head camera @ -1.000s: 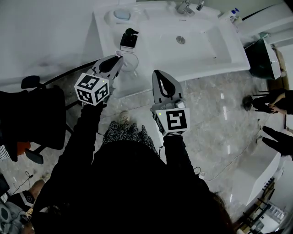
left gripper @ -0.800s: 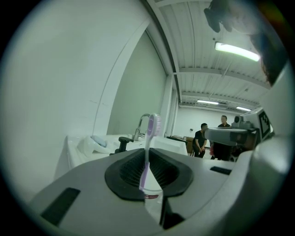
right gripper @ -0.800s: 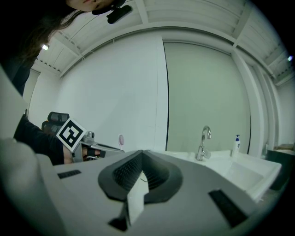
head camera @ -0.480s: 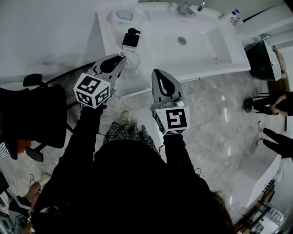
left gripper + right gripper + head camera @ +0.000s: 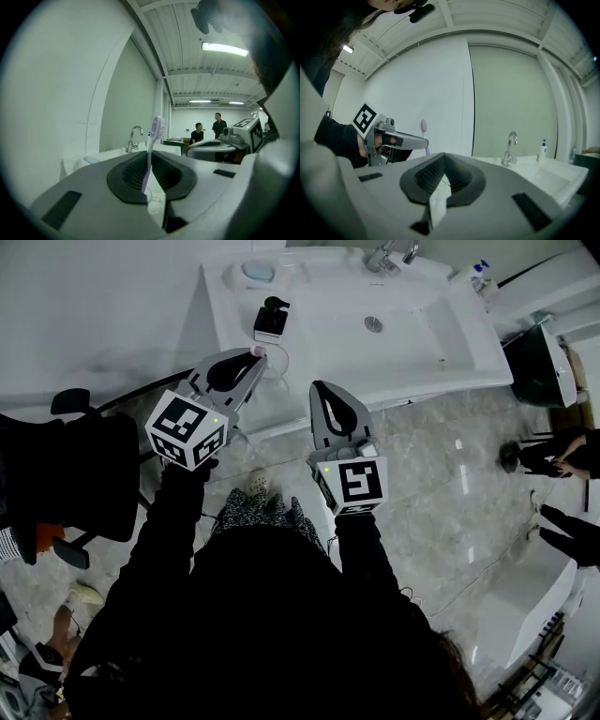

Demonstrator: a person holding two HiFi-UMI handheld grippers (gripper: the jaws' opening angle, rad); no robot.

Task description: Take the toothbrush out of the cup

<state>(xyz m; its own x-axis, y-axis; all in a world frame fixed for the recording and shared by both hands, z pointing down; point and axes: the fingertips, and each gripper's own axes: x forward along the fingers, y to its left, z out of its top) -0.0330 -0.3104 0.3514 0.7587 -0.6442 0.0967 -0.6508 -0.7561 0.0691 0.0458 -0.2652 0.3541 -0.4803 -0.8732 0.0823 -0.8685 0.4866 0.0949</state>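
Note:
A lilac toothbrush (image 5: 151, 149) stands upright between the pads of my left gripper (image 5: 152, 174), which is shut on its handle. In the head view its pinkish head (image 5: 260, 351) pokes up at the tips of my left gripper (image 5: 251, 360), above the sink counter's front left corner. The clear glass cup (image 5: 279, 363) stands just beyond and below those tips; through the jaw gap the cup (image 5: 154, 203) shows under the brush. My right gripper (image 5: 324, 390) hangs level in front of the counter, shut and empty. From it I see the toothbrush (image 5: 424, 133) in the left gripper (image 5: 412, 140).
A black soap dispenser (image 5: 270, 320) stands behind the cup on the white counter (image 5: 441, 362). The faucet (image 5: 384, 254) and a blue soap dish (image 5: 258, 273) are at the back. A black chair (image 5: 80, 474) is at the left, a dark bin (image 5: 539, 357) and people (image 5: 553, 446) at the right.
My left gripper has risen with the toothbrush, whose head now shows above the cup's rim. The right gripper has stayed where it was.

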